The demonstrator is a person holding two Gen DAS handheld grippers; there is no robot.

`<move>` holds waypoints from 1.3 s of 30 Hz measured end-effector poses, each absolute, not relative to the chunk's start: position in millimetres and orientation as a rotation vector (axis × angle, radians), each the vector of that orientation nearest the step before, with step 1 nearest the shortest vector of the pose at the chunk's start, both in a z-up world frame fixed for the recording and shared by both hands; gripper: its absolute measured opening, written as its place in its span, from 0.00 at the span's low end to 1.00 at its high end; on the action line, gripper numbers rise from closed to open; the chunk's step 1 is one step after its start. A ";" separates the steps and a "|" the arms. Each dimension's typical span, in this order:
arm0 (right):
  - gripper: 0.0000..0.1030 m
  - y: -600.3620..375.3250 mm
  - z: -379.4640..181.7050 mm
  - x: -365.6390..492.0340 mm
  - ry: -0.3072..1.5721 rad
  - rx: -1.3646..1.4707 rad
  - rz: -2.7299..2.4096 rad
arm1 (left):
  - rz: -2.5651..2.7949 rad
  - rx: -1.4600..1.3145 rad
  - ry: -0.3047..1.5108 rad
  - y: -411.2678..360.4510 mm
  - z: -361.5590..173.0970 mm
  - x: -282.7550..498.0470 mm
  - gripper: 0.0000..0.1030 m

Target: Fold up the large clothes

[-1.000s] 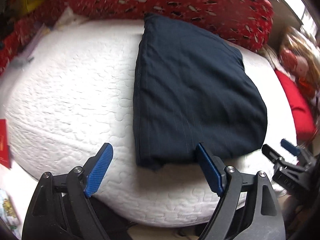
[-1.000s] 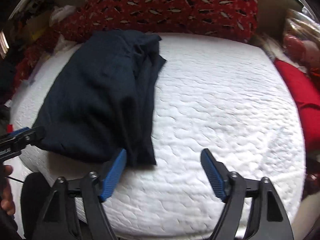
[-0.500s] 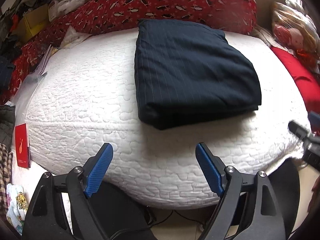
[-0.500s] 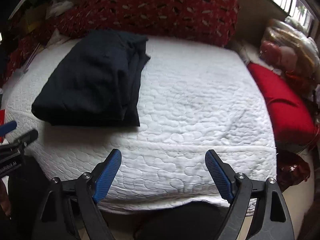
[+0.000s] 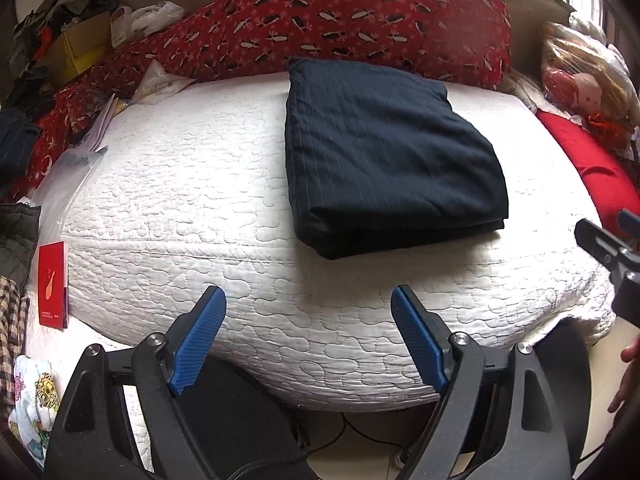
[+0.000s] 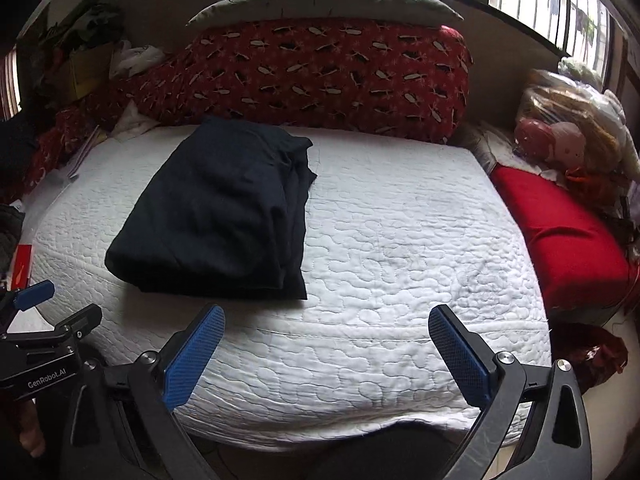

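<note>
Nearest to us, our left claw [image 5: 306, 338] stands spread, its two black arms ending in blue ribbed pads, with nothing between them; it hangs over the rounded front edge of the bed. Our right claw [image 6: 326, 354] is also spread wide and empty, and its jaws have just been opening further; the pads show the same fine blue grid texture. Under both claws lies the white quilted mattress cover [image 6: 400, 264], soft and puffy, stitched in wavy, cloud-like lines, with a straight seam along the front edge. On it, well apart from both claws, rests the dark navy garment [image 5: 384, 152], folded into a thick, roughly rectangular packet with thin pale stripes in the cloth. In the left wrist view its near edge shows several stacked layers; in the right wrist view its right side looks more wrinkled and uneven. At the left edge of the bed a flat red booklet [image 5: 52, 284] leans. Behind the garment a long red patterned pillow [image 6: 320, 76] lies across the head of the bed, and at the right a plain red cushion [image 6: 560, 232] sits beside a doll [image 6: 560, 140] wrapped in shiny plastic.
</note>
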State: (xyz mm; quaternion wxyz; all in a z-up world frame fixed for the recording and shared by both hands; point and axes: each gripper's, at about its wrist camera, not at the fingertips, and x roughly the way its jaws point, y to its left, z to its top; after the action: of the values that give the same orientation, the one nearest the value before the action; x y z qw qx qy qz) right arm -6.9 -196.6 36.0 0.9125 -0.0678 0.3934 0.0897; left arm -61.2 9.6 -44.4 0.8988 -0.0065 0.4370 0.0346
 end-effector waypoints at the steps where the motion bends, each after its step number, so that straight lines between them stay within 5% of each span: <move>1: 0.99 -196.0 35.2 -6.4 0.818 -0.130 0.183 | 0.069 -0.022 0.903 9.6 -41.0 -60.3 0.83; 39: 0.99 -215.5 69.8 -28.0 0.686 -0.114 0.098 | 0.064 0.065 0.724 -24.3 8.4 -72.4 0.83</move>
State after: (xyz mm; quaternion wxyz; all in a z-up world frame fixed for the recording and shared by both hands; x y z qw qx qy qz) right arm -28.0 -215.5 69.8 0.9389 -0.0558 0.3361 0.0480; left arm -72.4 -24.3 8.4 0.9342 0.0317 0.3540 0.0314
